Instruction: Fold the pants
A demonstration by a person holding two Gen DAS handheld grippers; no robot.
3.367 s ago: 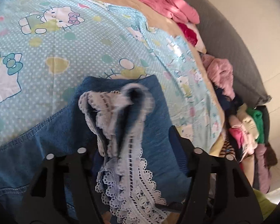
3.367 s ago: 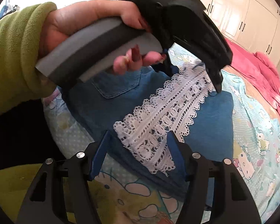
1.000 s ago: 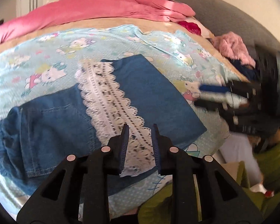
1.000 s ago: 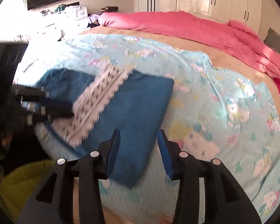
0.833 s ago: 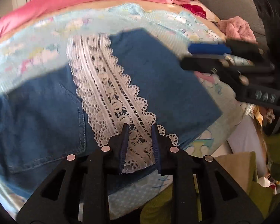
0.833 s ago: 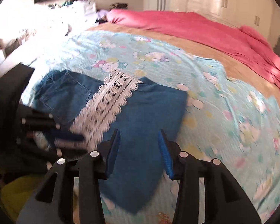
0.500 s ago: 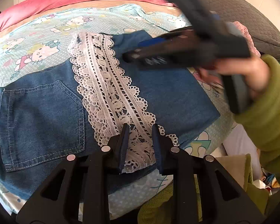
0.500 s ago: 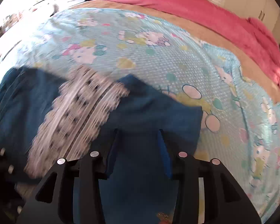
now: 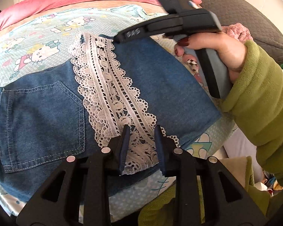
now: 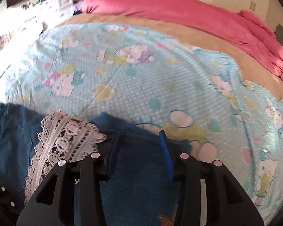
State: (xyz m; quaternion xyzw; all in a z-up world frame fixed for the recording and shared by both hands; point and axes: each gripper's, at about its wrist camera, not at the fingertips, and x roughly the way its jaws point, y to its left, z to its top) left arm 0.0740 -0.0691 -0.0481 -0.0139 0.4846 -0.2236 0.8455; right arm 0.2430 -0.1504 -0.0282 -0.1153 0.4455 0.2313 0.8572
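a: since the pants (image 9: 156, 79) are laid flat along the near edge of the bed (image 10: 141, 79), where is the fold to be taken from?
b: the long axis is run along that edge, pocket end at the left, folded end at the right. the lace hem (image 9: 111, 86) is laid straight across it.

a: and the tongs?
b: the left gripper (image 9: 141, 130) is held over the near end of the lace, jaws parted a little, nothing pinched. the right gripper (image 10: 139, 146) is set low at the far edge of the denim beside the lace, jaws spread; contact cannot be told.

a: which is nearer the free end?
b: the right, it is judged. open bedsheet is left beyond; the near edge is close.
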